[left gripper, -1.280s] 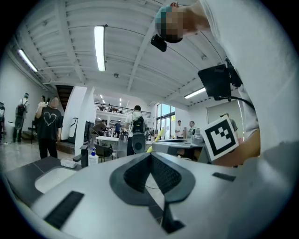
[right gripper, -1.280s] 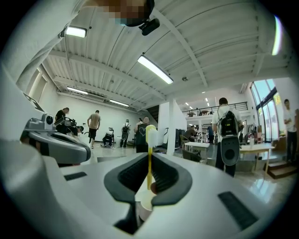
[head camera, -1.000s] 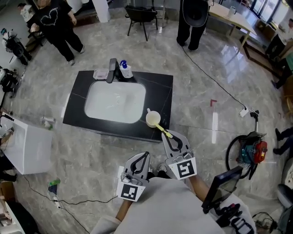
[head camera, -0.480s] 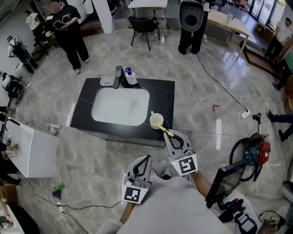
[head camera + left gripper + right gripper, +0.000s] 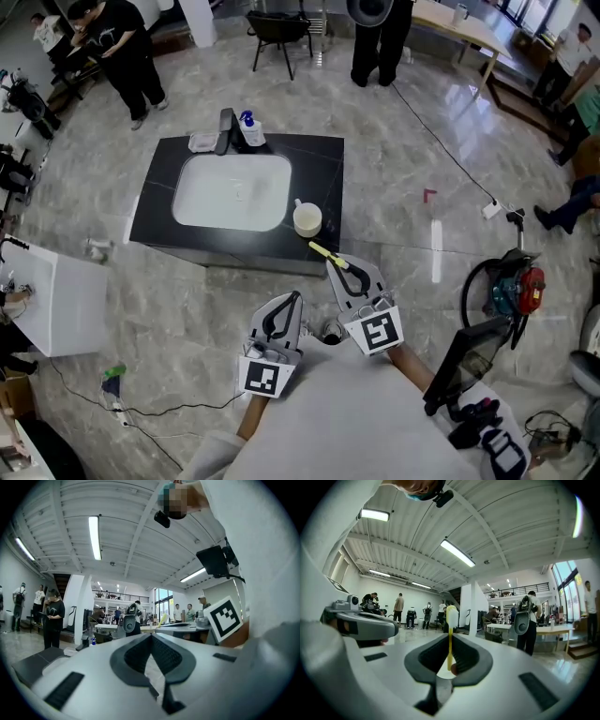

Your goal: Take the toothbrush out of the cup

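Toothbrush (image 5: 324, 252): out of cup (image 5: 307, 219) now, was in it 0.5 s ago; mid-frame, just below cup, past bench (image 5: 330, 159) edge. R claw (image 5: 335, 262) pinched on handle; L claw (image 5: 295, 298) closed, empty. Task prob. done.

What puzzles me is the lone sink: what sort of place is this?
Probably a big open hall used as a lab or workshop, not a bathroom: the sink stands free on a polished floor, people stand about, and a cable trails across it.
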The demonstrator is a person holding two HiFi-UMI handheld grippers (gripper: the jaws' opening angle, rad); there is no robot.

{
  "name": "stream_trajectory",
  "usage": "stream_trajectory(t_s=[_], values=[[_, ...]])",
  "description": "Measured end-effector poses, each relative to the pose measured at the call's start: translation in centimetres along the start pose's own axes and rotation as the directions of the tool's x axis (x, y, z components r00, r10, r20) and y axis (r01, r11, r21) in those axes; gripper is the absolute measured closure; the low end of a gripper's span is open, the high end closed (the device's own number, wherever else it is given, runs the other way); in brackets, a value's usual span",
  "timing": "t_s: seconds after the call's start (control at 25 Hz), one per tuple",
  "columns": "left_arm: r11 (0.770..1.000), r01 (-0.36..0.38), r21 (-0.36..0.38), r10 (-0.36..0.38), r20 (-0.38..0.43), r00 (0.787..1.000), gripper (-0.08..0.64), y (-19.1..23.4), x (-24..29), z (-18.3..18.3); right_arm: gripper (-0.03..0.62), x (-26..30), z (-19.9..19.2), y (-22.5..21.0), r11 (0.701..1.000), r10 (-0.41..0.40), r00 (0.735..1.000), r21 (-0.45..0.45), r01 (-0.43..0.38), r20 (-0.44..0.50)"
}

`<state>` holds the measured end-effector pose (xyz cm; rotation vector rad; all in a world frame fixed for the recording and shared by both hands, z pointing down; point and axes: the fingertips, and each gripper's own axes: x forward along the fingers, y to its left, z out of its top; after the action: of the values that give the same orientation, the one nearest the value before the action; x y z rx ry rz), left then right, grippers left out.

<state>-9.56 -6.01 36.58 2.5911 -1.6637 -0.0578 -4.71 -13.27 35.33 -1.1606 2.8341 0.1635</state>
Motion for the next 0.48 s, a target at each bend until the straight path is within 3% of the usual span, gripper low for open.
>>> stream_trajectory(t_s=[0.48], values=[[1.000, 0.022, -0.009, -0.022, -0.004, 1.000, 0.556, -1.1, 0.0, -0.3, 0.569, -4.9, 0.2, 1.9, 0.997, -0.003, 0.998, 0.079, 0.007, -0.058]])
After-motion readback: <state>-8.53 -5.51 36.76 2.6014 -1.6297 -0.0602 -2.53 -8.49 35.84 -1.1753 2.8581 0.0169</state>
